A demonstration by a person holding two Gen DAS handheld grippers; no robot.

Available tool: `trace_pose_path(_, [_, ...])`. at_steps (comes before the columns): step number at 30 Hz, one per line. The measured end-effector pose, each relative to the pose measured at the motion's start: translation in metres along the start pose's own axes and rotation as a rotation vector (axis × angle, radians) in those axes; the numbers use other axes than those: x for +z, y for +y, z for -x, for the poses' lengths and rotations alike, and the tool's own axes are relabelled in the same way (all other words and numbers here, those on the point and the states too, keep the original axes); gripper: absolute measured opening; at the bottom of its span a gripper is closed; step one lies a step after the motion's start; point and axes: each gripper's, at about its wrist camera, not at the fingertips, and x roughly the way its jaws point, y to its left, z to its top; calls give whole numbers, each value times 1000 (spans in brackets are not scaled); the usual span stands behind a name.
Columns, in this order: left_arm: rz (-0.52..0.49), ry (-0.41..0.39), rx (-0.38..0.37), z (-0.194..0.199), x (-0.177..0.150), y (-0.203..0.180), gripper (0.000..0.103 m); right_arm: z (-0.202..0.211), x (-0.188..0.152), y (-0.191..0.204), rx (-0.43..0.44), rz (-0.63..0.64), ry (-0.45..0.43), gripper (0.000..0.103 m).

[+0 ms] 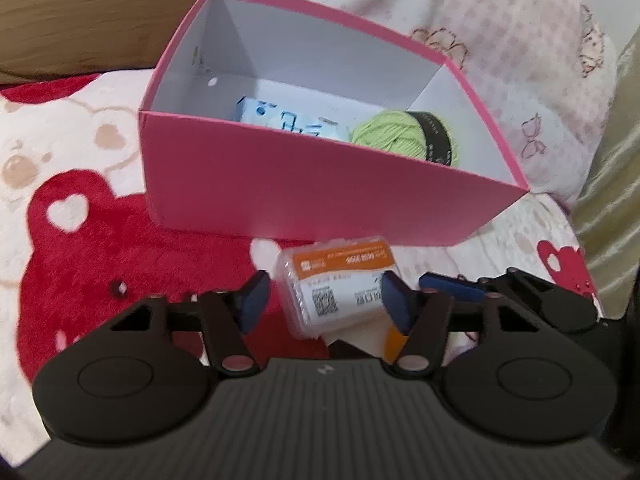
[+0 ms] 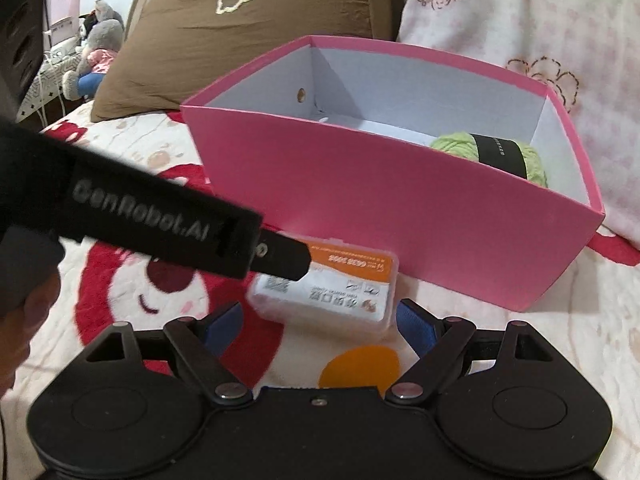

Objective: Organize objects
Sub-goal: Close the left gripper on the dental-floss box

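Note:
A small clear plastic case with an orange and white label (image 1: pixel 334 280) lies on the blanket just in front of the pink box (image 1: pixel 280 196). My left gripper (image 1: pixel 324 300) is open, its blue pads on either side of the case. My right gripper (image 2: pixel 320 320) is also open around the same case (image 2: pixel 332 284), and the left gripper's finger (image 2: pixel 280 258) reaches over the case from the left. Inside the pink box (image 2: pixel 400 208) lie a green yarn ball with a black band (image 1: pixel 404 136) (image 2: pixel 496 152) and a light blue packet (image 1: pixel 284 120).
Everything rests on a cream blanket with red bears (image 1: pixel 100 232). A brown pillow (image 2: pixel 240 32) and a pink-patterned quilt (image 2: pixel 540 20) lie behind the box. A plush toy (image 2: pixel 96 52) sits far left.

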Motion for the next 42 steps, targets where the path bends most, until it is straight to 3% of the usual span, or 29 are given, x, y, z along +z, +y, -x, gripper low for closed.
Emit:
trace_pose_path(4, [1,-32,-50,-2,-2,6,53,-8,1,-4,25,-23,37,87])
trace_pose_path(8, [-15,-35,-49,-9,-7,8,53,-11,2,-1,16,-8,52,87])
trace_pose_path(14, [107,2,-59,-21,-11,30,51,-24,5,-5,15,-54,95,88])
trace_pose_path(17, [110,-7,-63,-23,-11,34,51,-25,4,-4,13,-81,87,91])
trace_pose_path(19, [119,0,-93,-26,-11,36,41,-26,5,-2,19,-83,92,93])
trace_pose_path(20, [123,6,-109,-27,-12,36,41,-26,5,-1,18,-77,96,93])
trace_pose_path(28, [52,104,-39,-10,0,25,40,-19,10,-1,50,-139,68,94])
trace_pose_path(31, [85,178,-31,-1,-1,34,40,-12,11,8,80,-180,60,94])
trace_pose_path(35, [73,162,16,18,-14,38,42,-7,6,28,111,-201,65,94])
trace_pose_path(39, [97,147,28,21,-21,50,42,-7,4,55,50,-197,83,94])
trace_pose_path(42, [139,140,27,17,-23,58,42,-8,-4,53,75,-293,59,94])
